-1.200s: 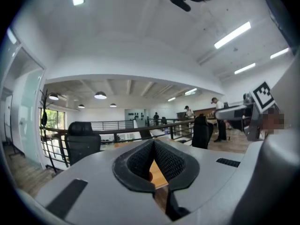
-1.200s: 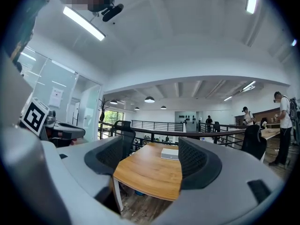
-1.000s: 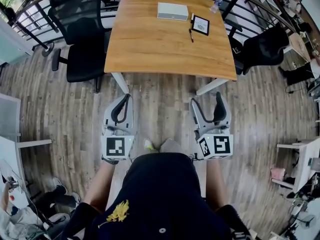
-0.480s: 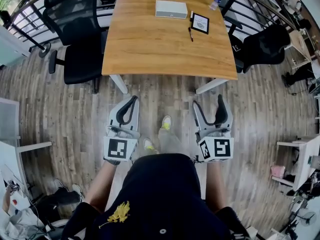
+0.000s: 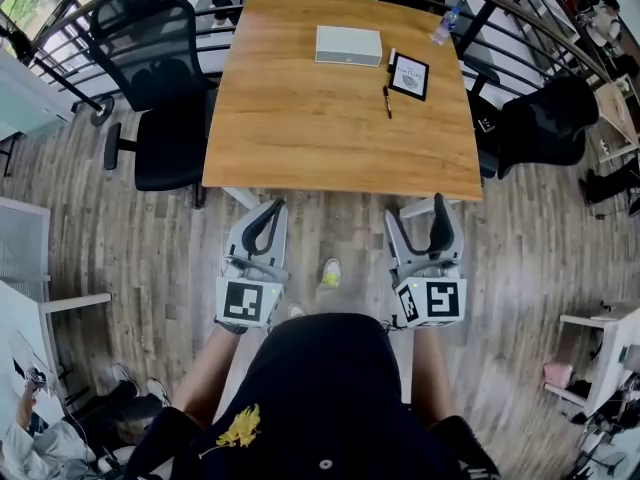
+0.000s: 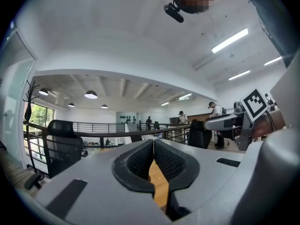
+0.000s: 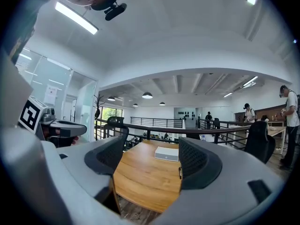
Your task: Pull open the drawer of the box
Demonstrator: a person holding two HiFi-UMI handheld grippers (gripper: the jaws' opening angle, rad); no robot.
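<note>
**Not yet at the box, drawer untouched**

Head view: box (image 5: 348,45) sits at the far end of the table (image 5: 330,118), well apart from left gripper (image 5: 266,214) and right gripper (image 5: 418,216), both held low off the near edge.
Left gripper view: jaws pressed together, empty.
Right gripper view: jaws spread, empty, probably readied for the drawer.

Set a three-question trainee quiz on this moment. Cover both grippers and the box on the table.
1. True or false: the right gripper has its jaws apart with nothing between them.
2. Fill in: the left gripper has its jaws ____.
3. Where is the white box?
A: on the far part of the wooden table
B: between the left gripper's jaws
C: between the right gripper's jaws
Key: 1 true; 2 together; 3 A.
</note>
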